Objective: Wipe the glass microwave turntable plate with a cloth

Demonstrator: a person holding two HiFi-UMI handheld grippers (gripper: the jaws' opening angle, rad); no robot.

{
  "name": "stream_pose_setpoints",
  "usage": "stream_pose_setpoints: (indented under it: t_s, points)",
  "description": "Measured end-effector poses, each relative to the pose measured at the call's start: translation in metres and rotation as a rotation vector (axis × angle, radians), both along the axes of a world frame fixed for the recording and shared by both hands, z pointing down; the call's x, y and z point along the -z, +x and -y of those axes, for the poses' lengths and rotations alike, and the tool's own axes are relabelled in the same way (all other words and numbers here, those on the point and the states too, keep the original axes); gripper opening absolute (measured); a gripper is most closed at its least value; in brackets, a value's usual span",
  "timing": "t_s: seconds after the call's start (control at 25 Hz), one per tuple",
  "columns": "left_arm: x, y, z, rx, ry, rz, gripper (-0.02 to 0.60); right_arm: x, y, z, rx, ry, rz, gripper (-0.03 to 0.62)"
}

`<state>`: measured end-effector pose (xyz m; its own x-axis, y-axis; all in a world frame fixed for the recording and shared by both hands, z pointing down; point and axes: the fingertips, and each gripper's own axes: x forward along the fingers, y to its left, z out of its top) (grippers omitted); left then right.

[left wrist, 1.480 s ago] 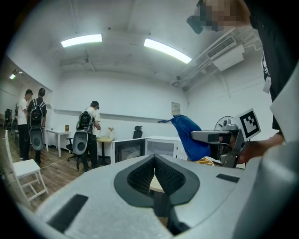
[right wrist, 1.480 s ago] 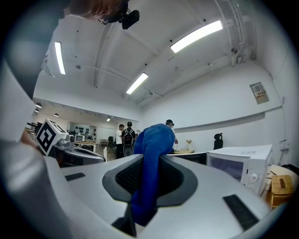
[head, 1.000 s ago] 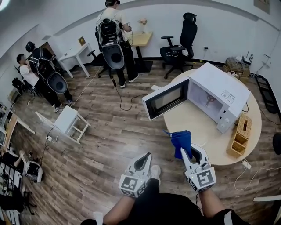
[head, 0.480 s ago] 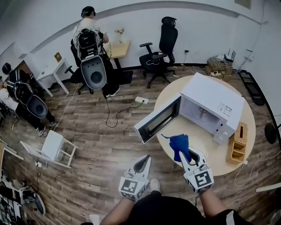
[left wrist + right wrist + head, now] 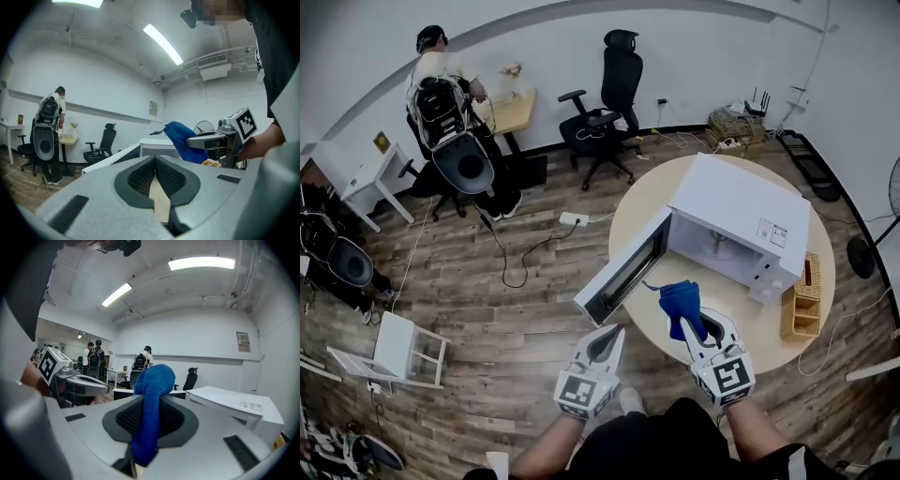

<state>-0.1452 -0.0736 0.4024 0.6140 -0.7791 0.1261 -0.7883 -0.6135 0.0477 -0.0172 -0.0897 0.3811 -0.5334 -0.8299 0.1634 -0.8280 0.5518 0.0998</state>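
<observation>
The glass plate (image 5: 719, 248) seems to lie inside the open microwave (image 5: 741, 217) at centre right, though the cavity is too dim to be sure. The microwave's door (image 5: 623, 270) swings out past the edge of the round table (image 5: 755, 323). Just below it, the right hand-held gripper (image 5: 697, 328) is clamped on a blue cloth (image 5: 682, 305) that bunches above its tips. The left hand-held gripper (image 5: 609, 339), lower centre over the wood floor, has its jaws together with nothing between them.

Wood-plank floor (image 5: 487, 309), white walls (image 5: 544, 47), strip lights (image 5: 201, 262) overhead — 1 round table (image 5: 759, 328), 1 black chair (image 5: 614, 89), 2 small desks (image 5: 514, 111) by the wall.
</observation>
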Motion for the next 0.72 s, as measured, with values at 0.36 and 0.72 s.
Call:
stream_pose_setpoints:
  t_s: [0.36, 0.72]
  points:
    - [-0.013, 0.019, 0.04, -0.003, -0.021, 0.014, 0.005, -0.026, 0.026, 0.034, -0.056, -0.054, -0.02, 0.069]
    - [-0.04, 0.033, 0.055, 0.02, -0.094, -0.009, 0.005, -0.072, 0.042, 0.059, -0.05, -0.153, -0.04, 0.066]
